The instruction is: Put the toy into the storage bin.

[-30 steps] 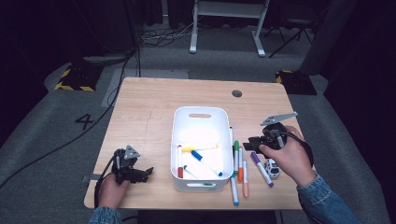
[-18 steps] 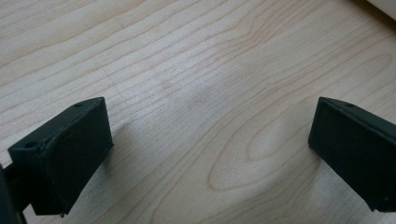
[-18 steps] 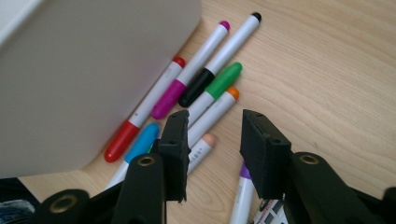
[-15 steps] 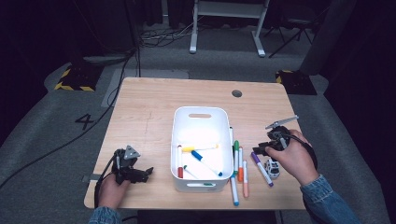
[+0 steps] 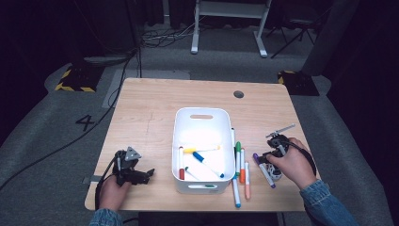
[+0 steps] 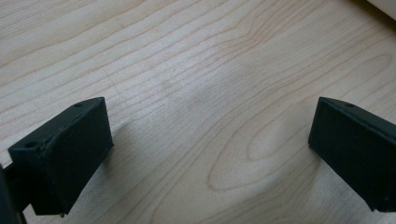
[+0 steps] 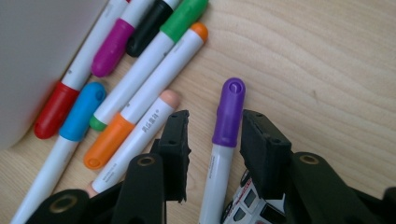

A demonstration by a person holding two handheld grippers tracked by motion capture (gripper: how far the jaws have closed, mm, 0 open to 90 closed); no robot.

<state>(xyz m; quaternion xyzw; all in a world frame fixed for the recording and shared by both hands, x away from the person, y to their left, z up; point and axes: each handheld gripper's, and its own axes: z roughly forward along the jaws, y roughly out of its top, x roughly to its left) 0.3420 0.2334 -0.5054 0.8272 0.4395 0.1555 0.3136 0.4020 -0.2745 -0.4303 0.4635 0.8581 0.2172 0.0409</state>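
Purple-capped marker lies on the table between your right gripper's jaws, which straddle it without clamping; your left gripper rests released.

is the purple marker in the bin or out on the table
Out: the purple marker lies on the table, right of the white bin.

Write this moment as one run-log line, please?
right tool: open, astride purple-capped marker, pads not pressing | left tool: open over bare table | white bin: some markers inside
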